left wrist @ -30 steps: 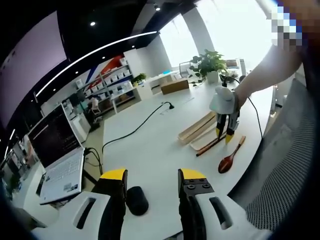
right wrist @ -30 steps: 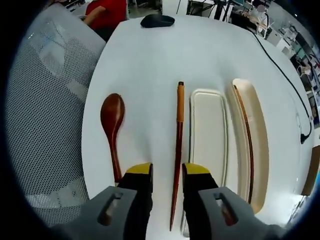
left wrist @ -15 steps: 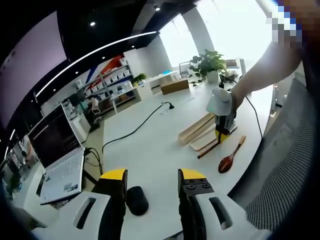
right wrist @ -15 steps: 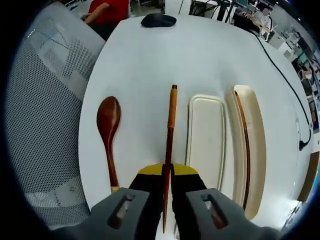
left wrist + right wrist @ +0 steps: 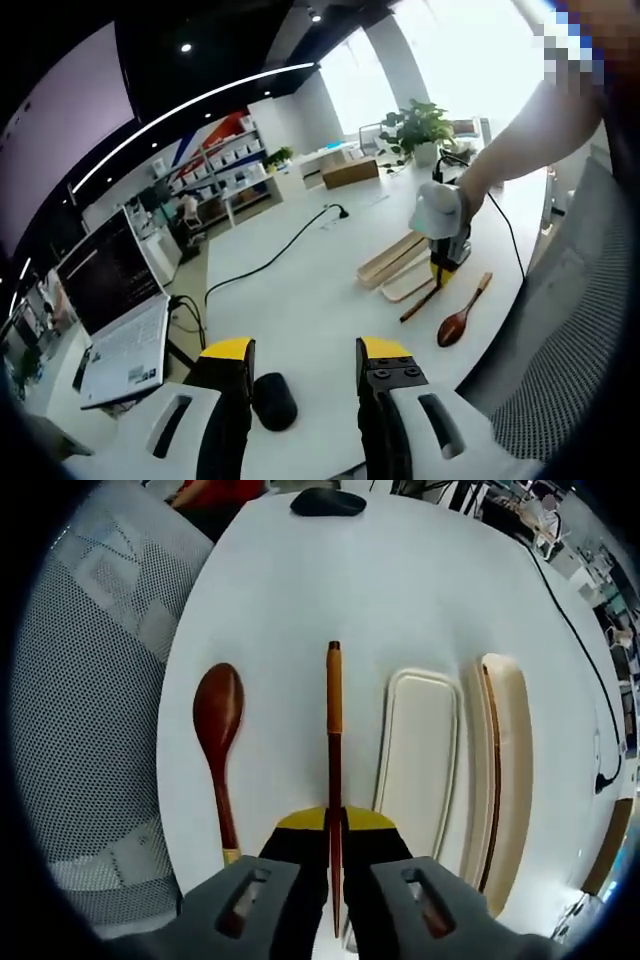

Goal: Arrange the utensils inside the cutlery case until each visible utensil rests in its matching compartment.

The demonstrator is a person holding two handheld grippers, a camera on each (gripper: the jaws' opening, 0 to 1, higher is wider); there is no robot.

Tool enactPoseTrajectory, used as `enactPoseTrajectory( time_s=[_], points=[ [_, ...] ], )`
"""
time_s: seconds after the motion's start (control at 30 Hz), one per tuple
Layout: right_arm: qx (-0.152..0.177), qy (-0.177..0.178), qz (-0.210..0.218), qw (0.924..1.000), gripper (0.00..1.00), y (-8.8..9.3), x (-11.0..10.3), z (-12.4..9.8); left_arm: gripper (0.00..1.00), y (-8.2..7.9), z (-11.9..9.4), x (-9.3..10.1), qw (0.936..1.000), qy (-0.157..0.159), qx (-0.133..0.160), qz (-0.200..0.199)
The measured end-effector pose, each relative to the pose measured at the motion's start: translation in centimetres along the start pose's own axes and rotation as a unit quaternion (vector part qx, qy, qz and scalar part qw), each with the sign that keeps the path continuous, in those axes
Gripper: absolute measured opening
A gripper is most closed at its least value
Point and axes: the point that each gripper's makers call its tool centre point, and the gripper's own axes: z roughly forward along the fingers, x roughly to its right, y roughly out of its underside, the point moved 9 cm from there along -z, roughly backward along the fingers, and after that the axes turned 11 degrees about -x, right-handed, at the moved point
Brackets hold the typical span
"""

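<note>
A broad white table (image 5: 420, 590) carries everything, with a grey mesh chair back (image 5: 90, 680) along its edge in the right gripper view. In the left gripper view an open laptop (image 5: 115, 310) sits at the far left end of the table and a black cable (image 5: 275, 250) trails across the top toward it. The cutlery case lies open as two pale halves side by side: the lid (image 5: 420, 750), a shallow rounded tray, and just beyond it the cutlery case base (image 5: 510, 770), in which one dark chopstick (image 5: 492, 780) lies lengthwise. A dark red wooden spoon (image 5: 222, 740) rests on the bare table on the other side, apart from the case, bowl pointing away. A black computer mouse (image 5: 328, 502) sits at the far table edge. The right gripper (image 5: 335, 820) has its yellow-tipped jaws pressed together on the second chopstick (image 5: 333, 710), which points straight ahead between spoon and lid. The left gripper (image 5: 300, 350) hangs over the near table end, jaws spread with nothing between them.
</note>
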Motion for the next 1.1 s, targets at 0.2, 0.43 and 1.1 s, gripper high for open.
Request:
enactPoseTrajectory(
  time_s=[0.2, 0.43, 1.1],
  points=[
    [0.008, -0.003, 0.012, 0.9999, 0.0, 0.2, -0.4, 0.0, 0.41, 0.0, 0.0, 0.0, 1.0, 0.001, 0.001, 0.001],
    [0.014, -0.003, 0.017, 0.9997, 0.0, 0.2, -1.2, 0.0, 0.41, -0.1, -0.1, 0.1, 1.0, 0.002, 0.001, 0.002],
    [0.003, 0.004, -0.007, 1.0, 0.0, 0.2, -2.6, 0.0, 0.41, -0.3, -0.1, 0.3, 1.0, 0.006, 0.002, 0.007]
  ],
)
